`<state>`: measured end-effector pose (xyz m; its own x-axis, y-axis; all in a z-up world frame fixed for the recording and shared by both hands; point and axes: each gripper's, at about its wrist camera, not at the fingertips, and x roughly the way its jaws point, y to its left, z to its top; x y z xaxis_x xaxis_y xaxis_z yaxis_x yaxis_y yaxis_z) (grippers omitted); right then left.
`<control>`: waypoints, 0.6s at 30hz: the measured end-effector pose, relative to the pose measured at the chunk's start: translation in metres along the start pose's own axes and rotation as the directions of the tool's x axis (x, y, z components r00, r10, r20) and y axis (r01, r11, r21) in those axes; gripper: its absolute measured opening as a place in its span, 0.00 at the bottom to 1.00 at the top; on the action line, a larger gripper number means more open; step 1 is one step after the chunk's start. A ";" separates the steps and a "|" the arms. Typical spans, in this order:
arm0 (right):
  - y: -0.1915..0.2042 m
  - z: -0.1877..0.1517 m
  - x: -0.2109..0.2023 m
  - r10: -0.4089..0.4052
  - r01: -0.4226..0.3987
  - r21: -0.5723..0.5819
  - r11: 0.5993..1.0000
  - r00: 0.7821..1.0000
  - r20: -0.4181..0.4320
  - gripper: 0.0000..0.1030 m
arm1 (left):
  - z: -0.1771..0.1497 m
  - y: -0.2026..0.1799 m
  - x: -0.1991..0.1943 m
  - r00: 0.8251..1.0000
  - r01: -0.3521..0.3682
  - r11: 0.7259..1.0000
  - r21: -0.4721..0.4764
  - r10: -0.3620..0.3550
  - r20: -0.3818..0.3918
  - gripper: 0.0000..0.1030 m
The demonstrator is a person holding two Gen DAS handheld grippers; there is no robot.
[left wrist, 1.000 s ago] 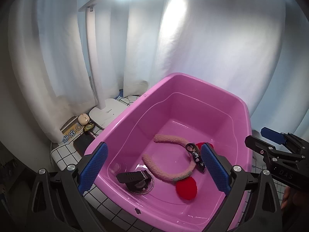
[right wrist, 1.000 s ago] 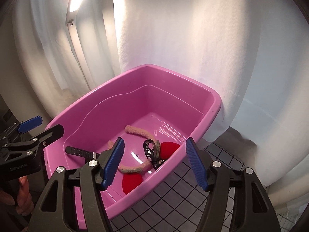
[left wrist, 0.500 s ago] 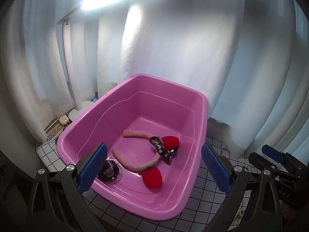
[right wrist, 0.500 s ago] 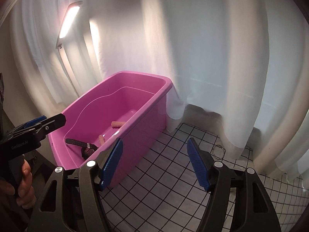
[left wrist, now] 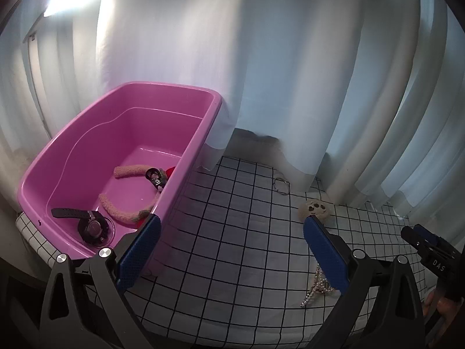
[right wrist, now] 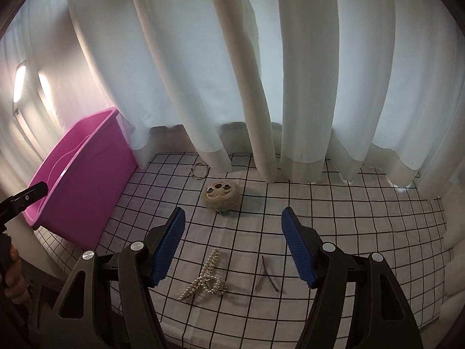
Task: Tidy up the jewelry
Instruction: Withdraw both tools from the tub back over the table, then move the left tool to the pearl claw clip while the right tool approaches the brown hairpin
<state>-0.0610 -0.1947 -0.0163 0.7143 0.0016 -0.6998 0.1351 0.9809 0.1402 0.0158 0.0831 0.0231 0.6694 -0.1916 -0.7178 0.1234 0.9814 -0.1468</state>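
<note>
step: between picks, some pieces already in bin (left wrist: 203, 133) at left. right gripper (right wrist: 232, 247) spread, empty, over pearl clip (right wrist: 203, 282) on near cloth (right wrist: 363, 218). left gripper (left wrist: 229, 250) spread, empty. next, likely: lower, straddle clip, pinch.

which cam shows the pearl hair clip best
The right wrist view: the pearl hair clip lies whole and unobstructed on the checked cloth. In the left wrist view the left gripper's finger covers part of the clip, leaving only a small piece near the frame's lower right.
</note>
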 end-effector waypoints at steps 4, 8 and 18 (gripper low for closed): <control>-0.032 -0.023 0.004 -0.040 0.042 0.054 0.998 0.999 -0.036 0.64 | -0.018 -0.029 0.018 0.998 0.037 0.998 0.057 -0.034 -0.056 0.94; -0.047 -0.049 0.011 -0.044 0.049 0.074 0.996 0.997 -0.063 0.64 | -0.043 -0.057 0.039 0.992 0.068 0.992 0.103 -0.056 -0.114 0.94; -0.045 -0.089 0.059 0.021 -0.020 0.013 1.000 0.989 -0.145 0.64 | -0.106 -0.102 0.095 0.974 0.091 0.979 0.181 -0.050 -0.219 0.94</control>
<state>-0.0859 -0.2217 -0.1267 0.6099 0.0508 -0.7908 0.1301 0.9780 0.1632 -0.0110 -0.0365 -0.1024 0.4853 -0.2382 -0.8413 0.3144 0.9454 -0.0864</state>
